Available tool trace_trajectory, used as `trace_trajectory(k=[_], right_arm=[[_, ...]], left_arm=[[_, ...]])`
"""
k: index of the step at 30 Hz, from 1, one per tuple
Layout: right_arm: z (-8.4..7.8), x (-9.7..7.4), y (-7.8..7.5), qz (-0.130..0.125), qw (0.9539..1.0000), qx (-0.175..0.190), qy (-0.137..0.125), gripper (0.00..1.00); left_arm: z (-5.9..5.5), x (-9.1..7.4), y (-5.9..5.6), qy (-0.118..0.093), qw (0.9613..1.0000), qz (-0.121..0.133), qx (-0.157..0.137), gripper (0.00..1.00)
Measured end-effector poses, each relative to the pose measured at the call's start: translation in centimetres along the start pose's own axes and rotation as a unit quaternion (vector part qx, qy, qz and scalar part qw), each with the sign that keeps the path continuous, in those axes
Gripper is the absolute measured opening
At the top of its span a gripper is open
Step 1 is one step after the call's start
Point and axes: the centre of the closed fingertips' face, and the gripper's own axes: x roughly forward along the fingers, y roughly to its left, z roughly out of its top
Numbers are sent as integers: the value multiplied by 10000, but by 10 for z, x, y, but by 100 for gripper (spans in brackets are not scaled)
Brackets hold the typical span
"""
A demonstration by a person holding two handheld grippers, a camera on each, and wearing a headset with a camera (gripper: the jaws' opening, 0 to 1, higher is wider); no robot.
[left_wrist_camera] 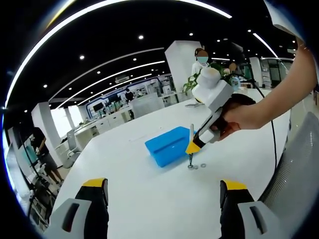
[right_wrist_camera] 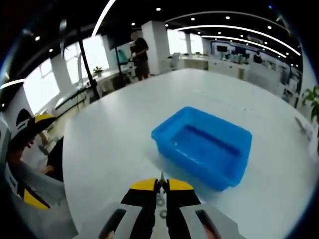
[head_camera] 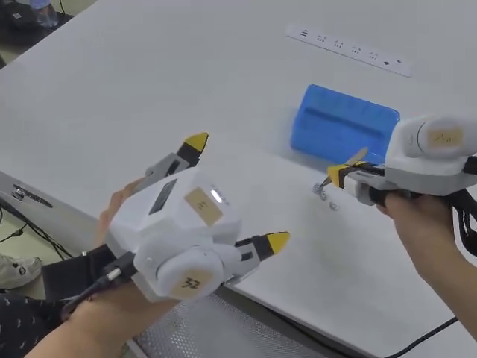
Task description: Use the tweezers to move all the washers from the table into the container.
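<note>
Beneath ceiling light strips (right_wrist_camera: 104,20), white table (head_camera: 149,89).

The container (right_wrist_camera: 202,144) is smooth blue plastic with a slight sheen; the table (head_camera: 134,82) is matt white; tweezers (left_wrist_camera: 191,133) and washers (left_wrist_camera: 202,166) look metallic.

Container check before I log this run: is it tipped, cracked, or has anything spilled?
Nothing stands out. The container sits upright and flat on the table and looks intact. The washers lie on the table beside it, at the tweezers' tips.
</note>
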Motion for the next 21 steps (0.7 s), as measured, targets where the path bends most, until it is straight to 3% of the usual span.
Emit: trace_trajectory(k=[9, 17, 21], right_arm=[[43, -18, -1, -10, 9990, -20, -435, 2], [74, -22, -16, -195, 9969, -23, -768, 2], [80, -18, -21, -278, 9963, -58, -813, 2]], left_arm=[[-1, 0, 0, 19, 10000, 8, 19, 96], [-1, 1, 0, 20, 10000, -2, 29, 96], [-2, 1, 0, 27, 10000, -6, 41, 96]])
